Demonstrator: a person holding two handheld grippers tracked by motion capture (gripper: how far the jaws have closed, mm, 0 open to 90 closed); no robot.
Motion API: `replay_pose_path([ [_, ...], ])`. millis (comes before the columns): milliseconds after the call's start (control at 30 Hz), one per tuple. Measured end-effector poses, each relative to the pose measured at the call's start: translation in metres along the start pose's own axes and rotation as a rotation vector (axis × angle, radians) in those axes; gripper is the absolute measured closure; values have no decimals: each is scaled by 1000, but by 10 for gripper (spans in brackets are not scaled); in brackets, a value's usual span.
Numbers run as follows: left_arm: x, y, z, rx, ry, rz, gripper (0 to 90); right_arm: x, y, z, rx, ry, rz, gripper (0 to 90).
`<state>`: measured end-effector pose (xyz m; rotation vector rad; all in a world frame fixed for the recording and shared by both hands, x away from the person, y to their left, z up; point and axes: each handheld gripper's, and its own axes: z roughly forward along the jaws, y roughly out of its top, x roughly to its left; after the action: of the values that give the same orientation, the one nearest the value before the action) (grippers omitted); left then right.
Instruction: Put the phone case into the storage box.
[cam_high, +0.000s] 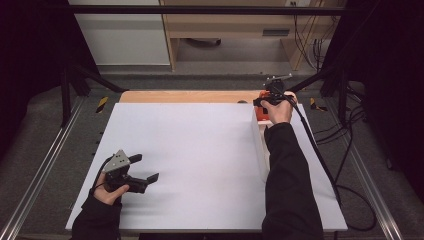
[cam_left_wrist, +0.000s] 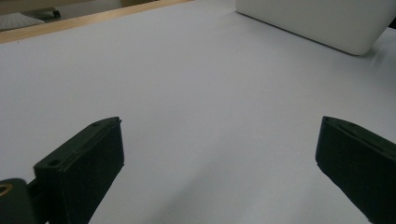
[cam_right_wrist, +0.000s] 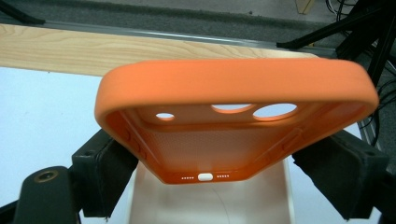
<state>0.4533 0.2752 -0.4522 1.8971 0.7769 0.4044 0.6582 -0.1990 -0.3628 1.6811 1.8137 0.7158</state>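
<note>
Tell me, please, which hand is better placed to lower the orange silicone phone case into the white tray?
The right: its gripper already clamps the orange silicone phone case above the white tray; the left gripper rests open, far away.

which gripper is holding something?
The right gripper, at the table's far right: its jaws are clamped on an orange phone case above a white box. The left gripper is open over the bare table.

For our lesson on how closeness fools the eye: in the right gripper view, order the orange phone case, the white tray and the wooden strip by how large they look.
1. orange phone case, held close to the camera, so its size is exaggerated.
2. wooden strip.
3. white tray, mostly hidden behind the case, so its rank is unsure.
</note>
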Motion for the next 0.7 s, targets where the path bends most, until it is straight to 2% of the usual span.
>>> replay_pose_path([
  [133, 0, 0, 0, 1, 0, 1, 8, 0, -2, 4, 8, 2, 13, 155],
  [333, 0, 0, 1, 4, 1, 1, 8, -3, -6, 8, 25, -8, 11, 155],
  [700, 0, -1, 1, 10, -1, 5, 8, -2, -8, 16, 37, 0, 17, 155],
])
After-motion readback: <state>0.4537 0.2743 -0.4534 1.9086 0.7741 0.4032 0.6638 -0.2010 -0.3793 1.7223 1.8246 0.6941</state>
